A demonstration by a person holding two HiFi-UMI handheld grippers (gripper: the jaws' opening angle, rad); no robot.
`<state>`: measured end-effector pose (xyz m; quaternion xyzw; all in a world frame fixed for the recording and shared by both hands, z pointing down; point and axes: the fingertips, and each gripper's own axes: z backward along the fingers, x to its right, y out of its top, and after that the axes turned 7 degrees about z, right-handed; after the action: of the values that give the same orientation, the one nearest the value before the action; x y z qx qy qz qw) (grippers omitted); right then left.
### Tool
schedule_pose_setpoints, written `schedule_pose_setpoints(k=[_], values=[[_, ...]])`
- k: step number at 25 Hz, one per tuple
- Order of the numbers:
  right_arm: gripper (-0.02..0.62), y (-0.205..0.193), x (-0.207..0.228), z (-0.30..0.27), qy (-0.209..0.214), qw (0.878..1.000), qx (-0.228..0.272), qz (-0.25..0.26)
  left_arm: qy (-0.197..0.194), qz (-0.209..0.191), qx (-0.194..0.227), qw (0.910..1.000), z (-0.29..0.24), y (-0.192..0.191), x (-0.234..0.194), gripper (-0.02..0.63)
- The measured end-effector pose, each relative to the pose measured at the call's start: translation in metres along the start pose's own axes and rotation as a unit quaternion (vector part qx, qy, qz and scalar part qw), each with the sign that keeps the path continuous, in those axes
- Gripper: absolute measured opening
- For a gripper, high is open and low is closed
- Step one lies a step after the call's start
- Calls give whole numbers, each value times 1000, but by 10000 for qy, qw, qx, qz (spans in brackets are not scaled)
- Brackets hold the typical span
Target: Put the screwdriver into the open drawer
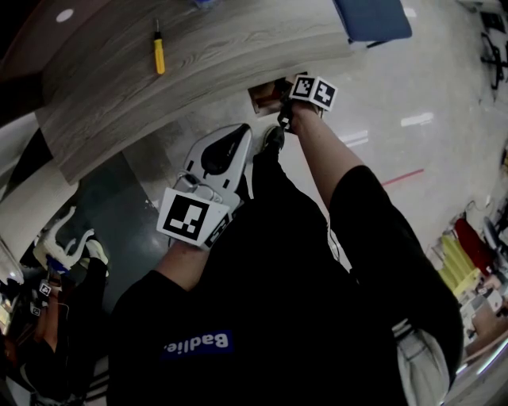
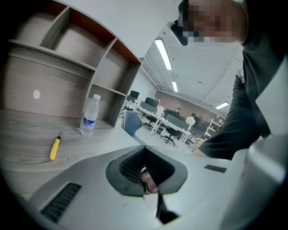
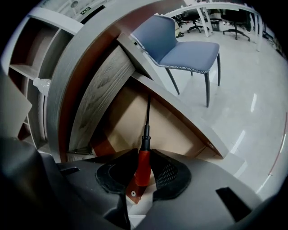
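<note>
My right gripper (image 3: 143, 168) is shut on a red-handled screwdriver (image 3: 143, 157). Its dark shaft points up into the open wooden drawer (image 3: 118, 117) under the desk. In the head view the right gripper (image 1: 286, 111) is at the drawer (image 1: 260, 96) below the desk edge, and the screwdriver is hidden there. The left gripper (image 1: 230, 151) hangs back near my body, below the desk. Its jaws (image 2: 146, 173) are together with nothing between them. A second, yellow-handled screwdriver (image 1: 159, 52) lies on the desk top (image 2: 54, 148).
The curved wood-grain desk (image 1: 214, 47) runs across the top. A water bottle (image 2: 90, 116) stands beside shelving. A blue chair (image 3: 180, 42) stands right of the drawer (image 1: 371, 17). Another person (image 1: 55, 317) is at lower left.
</note>
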<state>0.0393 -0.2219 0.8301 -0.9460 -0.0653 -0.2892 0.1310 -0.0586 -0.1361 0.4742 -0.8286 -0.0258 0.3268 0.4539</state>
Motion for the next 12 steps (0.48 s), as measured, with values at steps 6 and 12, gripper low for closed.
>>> schedule_pose_setpoints(k=[6,12], values=[[114,8,6,-3,-464,9965,-185,668,31,45,17,10000,0,-1,-2,2],[114,19,19,-6,-901,9853,-289,1420,68,85,9,9999,1,-2,-7,2]])
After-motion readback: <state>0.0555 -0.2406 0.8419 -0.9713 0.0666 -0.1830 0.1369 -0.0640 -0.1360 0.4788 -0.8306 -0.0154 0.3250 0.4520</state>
